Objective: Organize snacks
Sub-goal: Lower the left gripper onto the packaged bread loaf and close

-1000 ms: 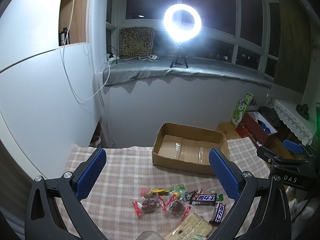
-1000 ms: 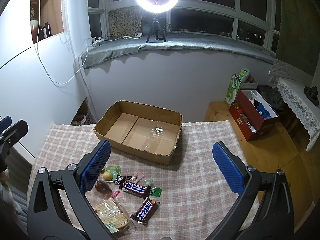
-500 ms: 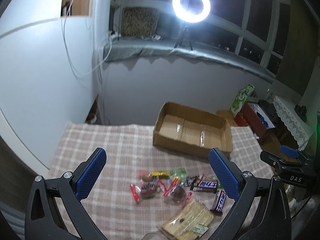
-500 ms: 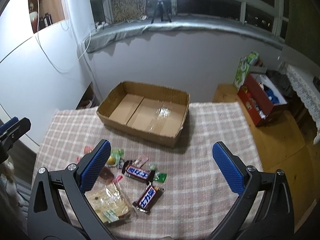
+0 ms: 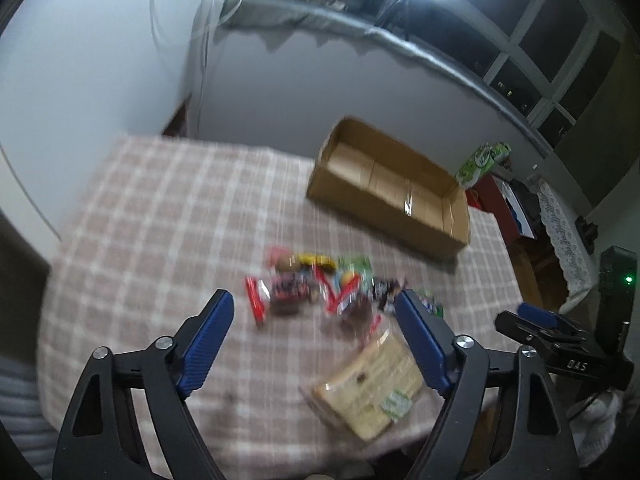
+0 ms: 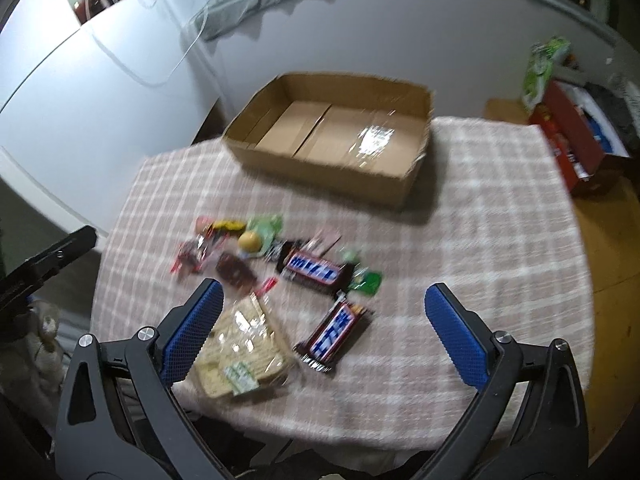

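A heap of small wrapped snacks (image 5: 316, 284) lies on a pink checked tablecloth (image 5: 160, 216), with a clear pack of crackers (image 5: 372, 384) nearest me. My left gripper (image 5: 316, 304) hangs above the heap, its jaws closing with nothing pressed between them. The right wrist view shows two dark chocolate bars (image 6: 316, 270) (image 6: 334, 330) and the cracker pack (image 6: 240, 352). My right gripper (image 6: 320, 300) is open above the bars, touching nothing. An empty cardboard box (image 6: 336, 136) sits behind the snacks, also visible in the left wrist view (image 5: 392, 192).
The table ends close to me and on both sides. A red box (image 6: 576, 148) and a green carton (image 6: 544, 68) stand on the wooden floor at right. The right gripper's body (image 5: 560, 344) shows at the left view's right edge. A white wall stands behind.
Both grippers have dropped and tipped downward toward the snacks, which now sit larger and higher in both views. The left gripper's fingers have drawn closer together. Both views are motion-blurred.
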The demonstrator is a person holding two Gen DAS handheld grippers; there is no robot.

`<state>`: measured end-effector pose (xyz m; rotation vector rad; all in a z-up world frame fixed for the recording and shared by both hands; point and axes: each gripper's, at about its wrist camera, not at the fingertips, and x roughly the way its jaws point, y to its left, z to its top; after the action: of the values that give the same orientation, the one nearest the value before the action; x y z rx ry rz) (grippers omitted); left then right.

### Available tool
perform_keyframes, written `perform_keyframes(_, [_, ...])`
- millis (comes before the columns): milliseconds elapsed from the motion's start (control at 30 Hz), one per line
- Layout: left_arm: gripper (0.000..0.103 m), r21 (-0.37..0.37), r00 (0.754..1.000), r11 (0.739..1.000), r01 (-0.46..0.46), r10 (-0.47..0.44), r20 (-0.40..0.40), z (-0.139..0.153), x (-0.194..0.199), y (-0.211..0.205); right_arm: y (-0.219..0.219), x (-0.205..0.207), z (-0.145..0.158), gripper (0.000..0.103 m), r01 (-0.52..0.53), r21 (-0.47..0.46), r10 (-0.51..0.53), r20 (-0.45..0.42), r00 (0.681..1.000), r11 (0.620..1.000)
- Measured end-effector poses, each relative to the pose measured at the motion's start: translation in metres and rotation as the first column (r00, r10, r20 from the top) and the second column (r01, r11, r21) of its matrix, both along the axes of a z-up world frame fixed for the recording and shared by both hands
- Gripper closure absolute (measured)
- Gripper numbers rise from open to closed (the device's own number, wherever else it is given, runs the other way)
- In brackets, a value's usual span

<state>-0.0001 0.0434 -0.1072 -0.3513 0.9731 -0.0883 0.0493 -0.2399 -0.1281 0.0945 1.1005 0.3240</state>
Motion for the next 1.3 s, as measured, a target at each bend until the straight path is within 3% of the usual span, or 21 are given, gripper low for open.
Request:
perform_keyframes(233, [0.028,-0.146,0.992,0.989,-0.007,-0.012,-0.129,-0.03,-0.016,-0.001,0.015,0.003,-0.032,0.005,-0.097,0.027,0.1,-0.102,0.99,0.995])
perform_keyframes(467, [0.031,-0.224,0.976,0.975,0.008,-0.057,-0.21,-0.056,-0.027,-0.011,0.034,0.005,-0.051,0.007,-0.21,0.065,0.218,-0.176,0.96,0.976])
perform_keyframes(533, [0.031,-0.238,0.972,0.971,0.017,-0.073,-0.225,-0.062,-0.029,-0.015,0.039,0.007,-0.056,0.015,-0.232,0.069,0.241,-0.194,0.951,0.97])
perform_keyframes(767, [0.038,-0.326,0.953,0.945,0.001,-0.1,-0.287,-0.084,-0.037,-0.018,0.055,0.018,-0.076,0.028,-0.28,0.144,0.31,-0.267,0.913,0.949])
perform_keyframes(833, [0.042,-0.342,0.948,0.94,-0.006,-0.103,-0.3,-0.089,-0.037,-0.018,0.057,0.02,-0.081,0.034,-0.284,0.151,0.317,-0.281,0.906,0.947])
perform_keyframes(1000, [0.048,-0.386,0.939,0.922,-0.02,-0.115,-0.324,-0.1,-0.037,-0.019,0.058,0.021,-0.088,0.035,-0.288,0.19,0.336,-0.313,0.888,0.939])
perform_keyframes(1167, [0.051,-0.39,0.934,0.921,-0.022,-0.12,-0.336,-0.107,-0.035,-0.021,0.057,0.02,-0.099,0.035,-0.293,0.194,0.345,-0.349,0.871,0.936])
perform_keyframes(1300, [0.056,-0.4,0.933,0.916,-0.024,-0.123,-0.338,-0.111,-0.031,-0.022,0.064,0.018,-0.107,0.041,-0.297,0.215,0.358,-0.362,0.861,0.93])
